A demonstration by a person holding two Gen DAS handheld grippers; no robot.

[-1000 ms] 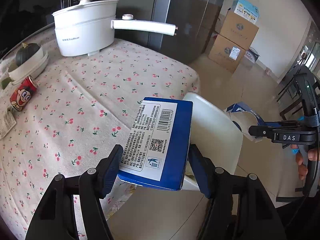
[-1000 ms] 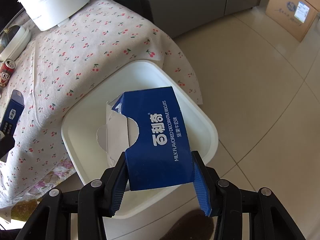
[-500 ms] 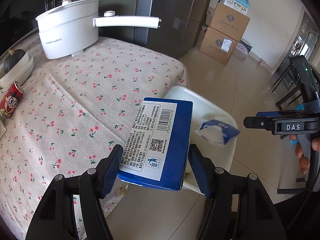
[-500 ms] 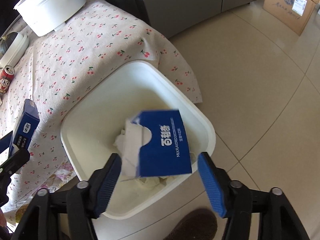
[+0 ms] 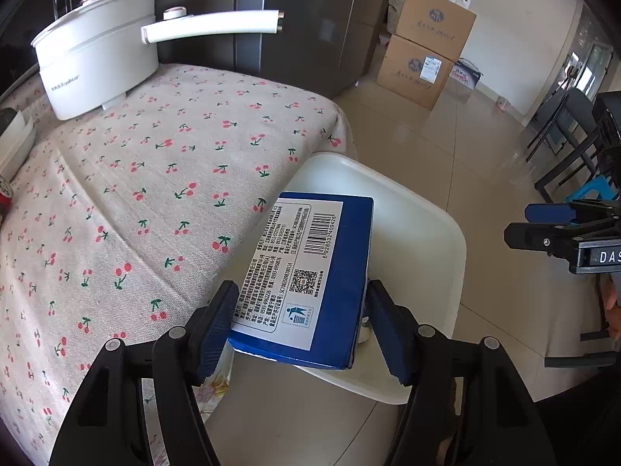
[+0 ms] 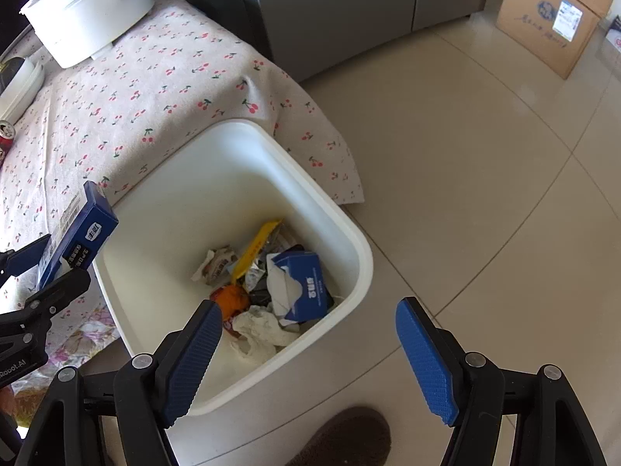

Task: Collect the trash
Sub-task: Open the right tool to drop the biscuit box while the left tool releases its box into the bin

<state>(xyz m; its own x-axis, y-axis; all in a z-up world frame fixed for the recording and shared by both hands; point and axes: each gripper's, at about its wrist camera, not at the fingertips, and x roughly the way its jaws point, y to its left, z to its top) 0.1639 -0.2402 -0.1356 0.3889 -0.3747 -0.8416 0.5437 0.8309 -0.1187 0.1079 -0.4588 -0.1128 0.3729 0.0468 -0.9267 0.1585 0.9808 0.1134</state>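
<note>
My left gripper (image 5: pixel 299 291) is shut on a blue carton with a white barcode label (image 5: pixel 310 272), held tilted over the table's edge and the near rim of the white bin (image 5: pixel 446 225). From the right wrist view the same carton (image 6: pixel 83 233) hangs at the bin's left rim. My right gripper (image 6: pixel 308 306) hovers above the bin (image 6: pixel 361 256), its jaws opening with nothing between them. At the bottom of the bin lie a torn blue biscuit box (image 6: pixel 306 291), a yellow wrapper (image 6: pixel 256 248), an orange peel (image 6: pixel 233 299) and crumpled tissue (image 6: pixel 260 326).
The cherry-print tablecloth (image 5: pixel 155 194) carries a white electric pot (image 5: pixel 97 66) with a long handle and a red can (image 6: pixel 6 134). Cardboard boxes (image 5: pixel 427 50) stand on the tiled floor by a grey cabinet. A slipper (image 6: pixel 349 439) is beside the bin, dark chairs (image 5: pixel 562 136) at right.
The right jaws opened and let go of the blue biscuit box, which dropped into the bin. The left gripper carried its carton closer to the bin's rim.
</note>
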